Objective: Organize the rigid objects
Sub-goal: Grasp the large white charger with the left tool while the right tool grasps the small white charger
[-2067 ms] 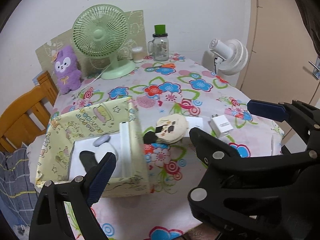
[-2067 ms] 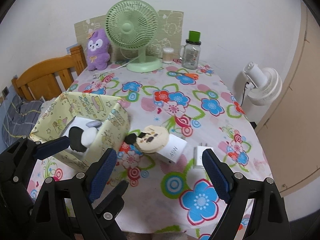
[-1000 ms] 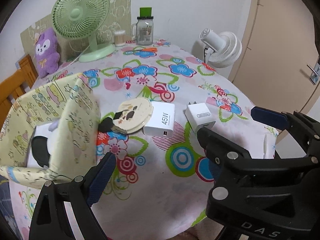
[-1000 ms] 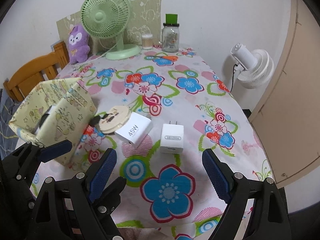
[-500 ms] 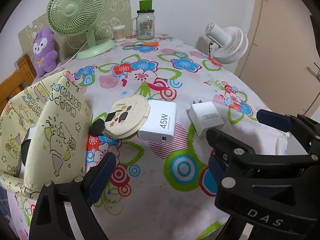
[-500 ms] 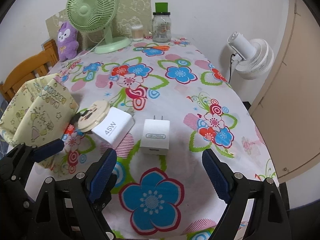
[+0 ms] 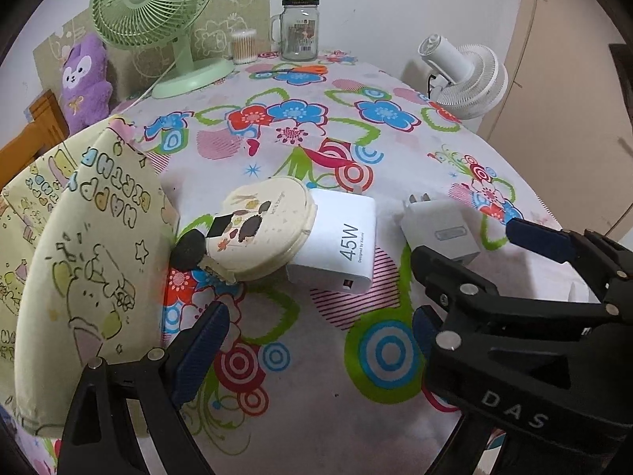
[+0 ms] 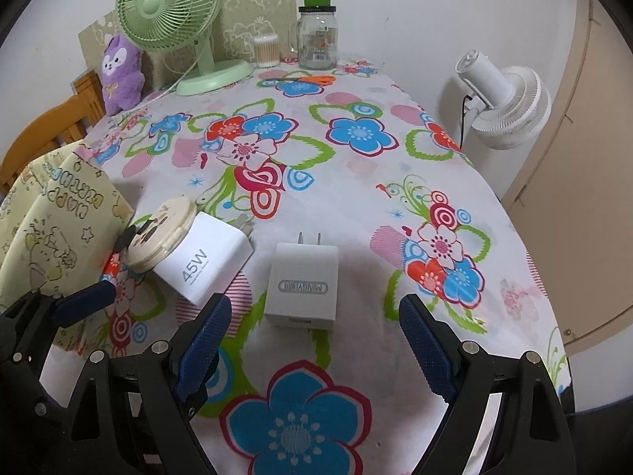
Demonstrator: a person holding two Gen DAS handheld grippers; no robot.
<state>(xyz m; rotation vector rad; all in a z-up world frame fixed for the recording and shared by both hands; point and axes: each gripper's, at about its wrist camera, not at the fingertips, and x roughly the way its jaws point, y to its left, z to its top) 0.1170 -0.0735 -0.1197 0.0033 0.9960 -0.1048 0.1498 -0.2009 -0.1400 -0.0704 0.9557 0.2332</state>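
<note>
Right claw (image 8: 312,340) wide, empty, above small charger (image 8: 302,288).

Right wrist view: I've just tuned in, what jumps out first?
The loud flowered tablecloth fills the view, and on it, just ahead of the open right gripper, lies a white charger with its prongs pointing away. To its left a bigger 45W charger sits against a round cream case, beside a yellow patterned box. A green fan stands at the far edge.
</note>
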